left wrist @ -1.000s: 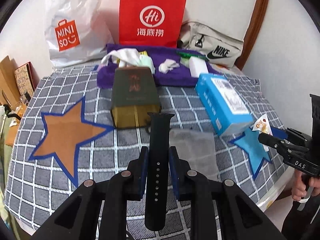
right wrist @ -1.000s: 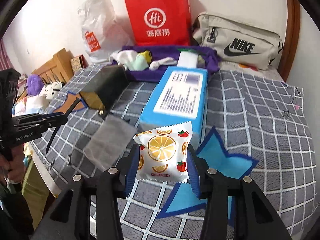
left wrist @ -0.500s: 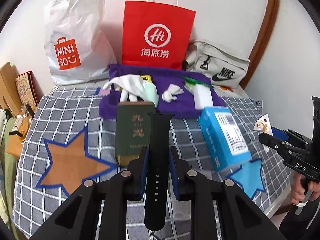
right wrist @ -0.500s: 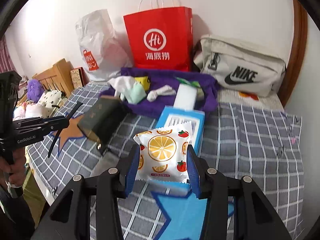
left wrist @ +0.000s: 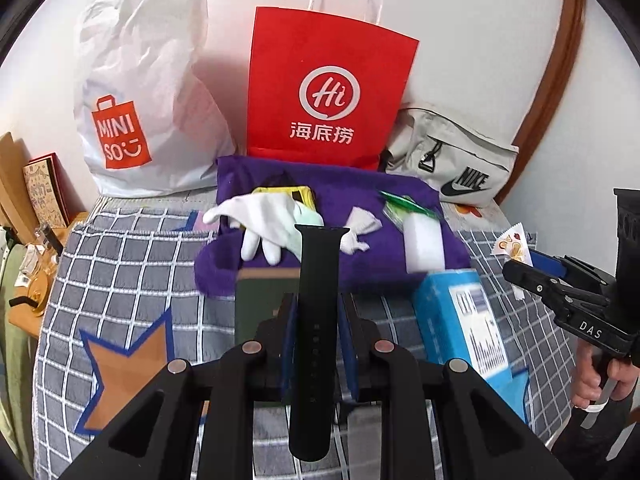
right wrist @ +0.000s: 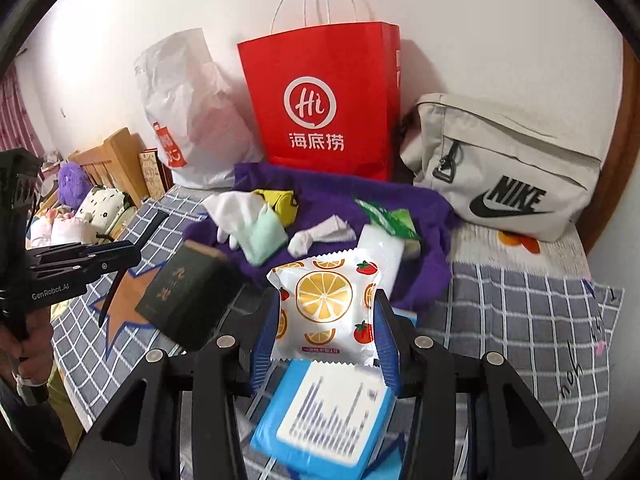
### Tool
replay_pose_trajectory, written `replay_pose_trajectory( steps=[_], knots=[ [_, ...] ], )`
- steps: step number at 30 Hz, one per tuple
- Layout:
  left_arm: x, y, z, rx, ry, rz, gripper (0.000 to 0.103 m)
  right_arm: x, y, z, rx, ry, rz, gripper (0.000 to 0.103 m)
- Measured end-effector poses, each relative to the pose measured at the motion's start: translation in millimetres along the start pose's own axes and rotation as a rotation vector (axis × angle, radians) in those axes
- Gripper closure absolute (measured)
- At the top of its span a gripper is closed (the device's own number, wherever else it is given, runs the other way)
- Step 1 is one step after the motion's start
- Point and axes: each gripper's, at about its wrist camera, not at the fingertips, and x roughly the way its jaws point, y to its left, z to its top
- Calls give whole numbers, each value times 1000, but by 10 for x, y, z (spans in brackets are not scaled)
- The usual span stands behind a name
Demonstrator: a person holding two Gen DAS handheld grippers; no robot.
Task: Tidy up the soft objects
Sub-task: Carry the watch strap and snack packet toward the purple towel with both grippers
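Observation:
My left gripper is shut on a black watch strap, held lengthwise and raised above the checked bedspread. My right gripper is shut on a white fruit-print packet, also lifted. Ahead lies a purple cloth carrying a white glove, a mint cloth, a yellow item, a crumpled tissue, a green wrapper and a white block. In the left wrist view the right gripper shows at the right edge.
A dark green box and a blue box lie on the bedspread below the grippers. Against the wall stand a red paper bag, a white plastic bag and a grey Nike pouch. Wooden furniture sits at left.
Both grippers have moved forward and up toward the purple cloth, each still holding its item. The green box and blue box have slid lower in view.

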Motion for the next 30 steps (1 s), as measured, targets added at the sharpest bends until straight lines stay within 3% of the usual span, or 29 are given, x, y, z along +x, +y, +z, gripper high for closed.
replay_pose_trajectory(
  steps=[22,30],
  knots=[
    [572,91,773,-16,10,-11,83,711,-213,868,12,-33,11,58],
    [855,93,990,-22,16,-26,83,1003,-415,957,58,-11,5,58]
  ],
)
